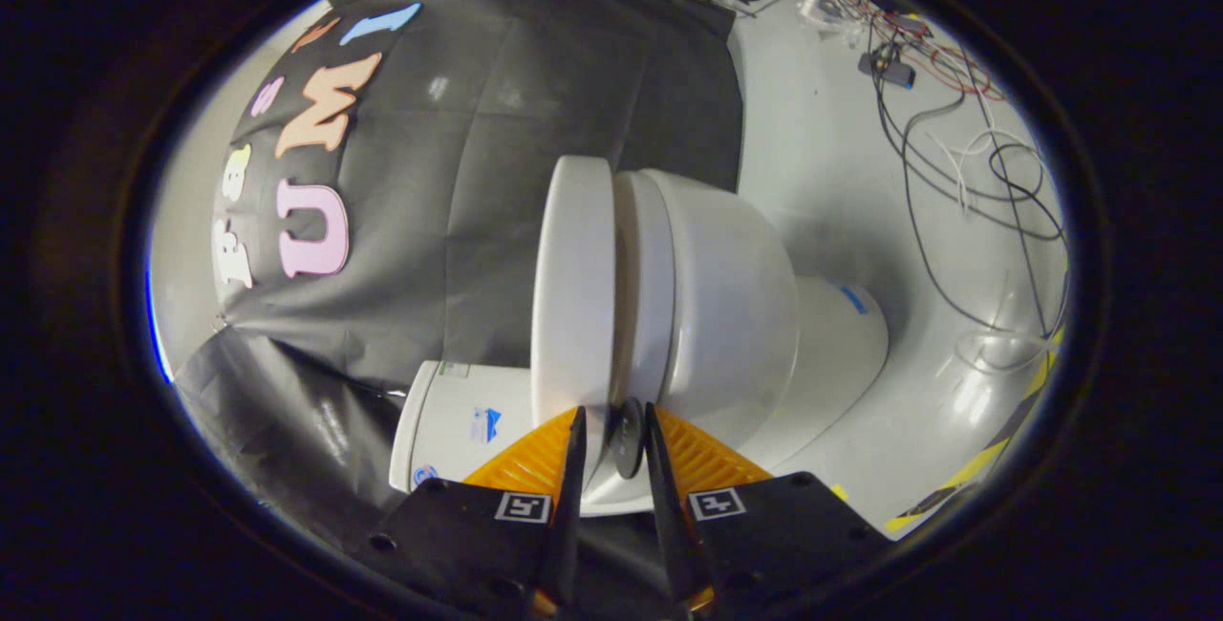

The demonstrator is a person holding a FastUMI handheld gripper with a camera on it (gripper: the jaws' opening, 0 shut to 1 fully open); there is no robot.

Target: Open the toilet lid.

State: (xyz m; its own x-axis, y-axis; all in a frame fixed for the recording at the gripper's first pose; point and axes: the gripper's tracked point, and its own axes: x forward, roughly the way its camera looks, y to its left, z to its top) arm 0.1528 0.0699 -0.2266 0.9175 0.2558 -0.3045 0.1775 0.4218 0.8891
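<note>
Fingers of your gripper sit at the bottom centre of the frame, drawn close with only a narrow gap between them. In that gap lies the near edge of the toilet lid and a small dark round bumper. Whether both fingers actually press on the lid edge, I cannot tell; the left one looks to touch it.

From the claw, the lid runs straight ahead and up toward the frame's centre, seen edge-on as a long white slab. Just to its right, parted from it by a thin wedge, is the seat on the toilet bowl. So the lid appears already lifted off the seat, and swinging it further means carrying it leftward in the frame, toward the cistern at lower left.

The hinge is hidden behind your fingers. Cables trail over the pale floor at upper right.
</note>
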